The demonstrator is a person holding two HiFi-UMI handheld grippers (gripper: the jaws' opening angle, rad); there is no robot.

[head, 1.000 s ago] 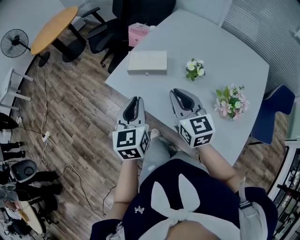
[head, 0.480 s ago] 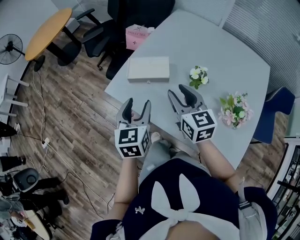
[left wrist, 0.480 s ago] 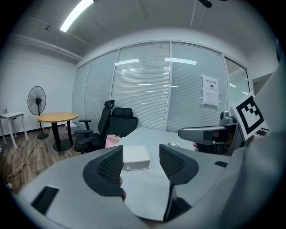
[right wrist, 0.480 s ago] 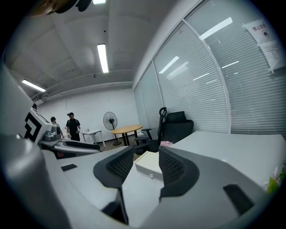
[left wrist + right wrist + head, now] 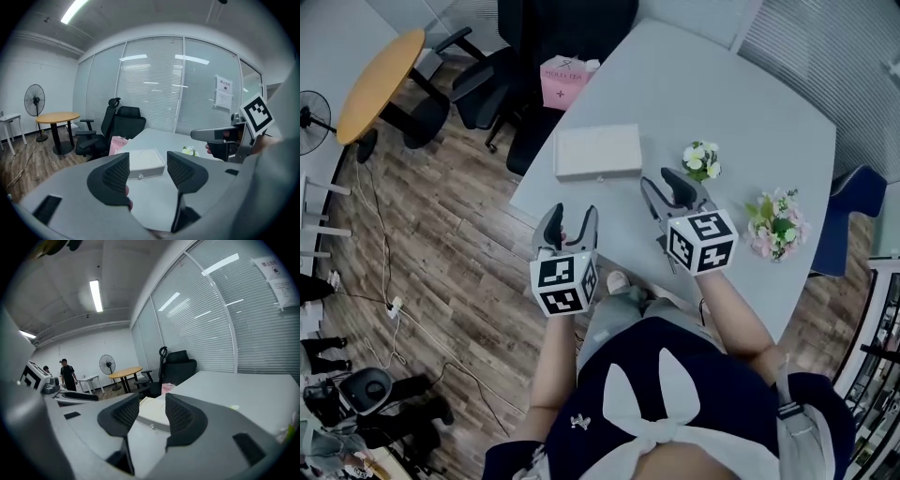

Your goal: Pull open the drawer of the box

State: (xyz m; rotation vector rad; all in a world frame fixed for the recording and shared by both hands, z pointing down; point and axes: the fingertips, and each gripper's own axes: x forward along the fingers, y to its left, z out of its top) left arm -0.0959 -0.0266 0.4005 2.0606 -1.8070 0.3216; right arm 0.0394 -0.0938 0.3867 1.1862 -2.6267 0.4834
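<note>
A flat white box (image 5: 598,152) with a small knob on its near front lies on the grey table (image 5: 741,112), drawer closed. My left gripper (image 5: 566,218) hovers at the table's near edge, short of the box, open with nothing between its fingers. My right gripper (image 5: 676,184) is over the table, right of the box, its jaws opening and empty. In the left gripper view the box (image 5: 145,164) sits ahead between the left gripper's (image 5: 147,161) fingers, at a distance. The right gripper view shows the box (image 5: 152,417) ahead beyond the right gripper's (image 5: 152,405) tips.
Two small flower bunches (image 5: 700,159) (image 5: 776,223) lie on the table right of the box. A pink bag (image 5: 564,78) and black office chairs (image 5: 534,37) stand beyond the far edge. A round wooden table (image 5: 380,70) is at the left, a blue chair (image 5: 853,202) at the right.
Both grippers' jaws have gone from nearly shut to open. The left one has drawn back a little toward the table's near edge, and the view has shifted slightly.
</note>
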